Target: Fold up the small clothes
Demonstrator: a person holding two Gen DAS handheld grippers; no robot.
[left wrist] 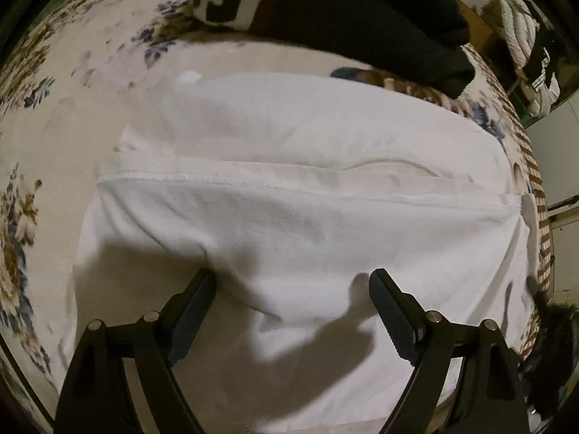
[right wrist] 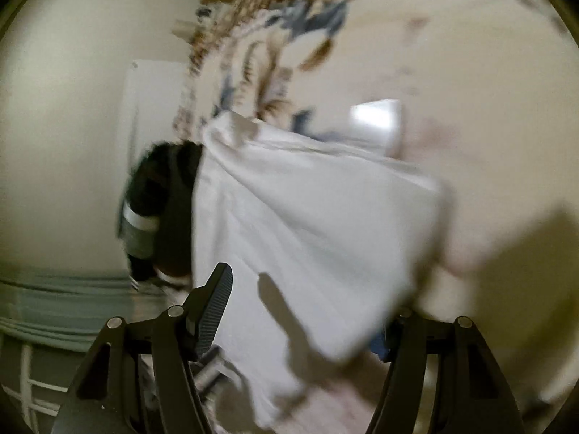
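A white garment [left wrist: 289,217] lies folded on a floral bedspread [left wrist: 54,126], with a stitched hem running across its middle. My left gripper [left wrist: 293,282] points down over the near part of the garment. Its jaws are wide apart with nothing pinched between the pads. In the blurred right wrist view the same white garment [right wrist: 307,209] fills the centre. My right gripper [right wrist: 311,289] is open around its near edge. Its left finger [right wrist: 217,296] shows clearly, but a corner of the cloth hides the right fingertip.
Dark clothes with a black-and-white patterned piece [left wrist: 325,11] lie on the bed beyond the garment. More clothing is piled at the far right [left wrist: 521,36]. A dark bundle with a white and grey band [right wrist: 152,209] sits left of the garment. A pale wall [right wrist: 72,108] stands beyond the bed's edge.
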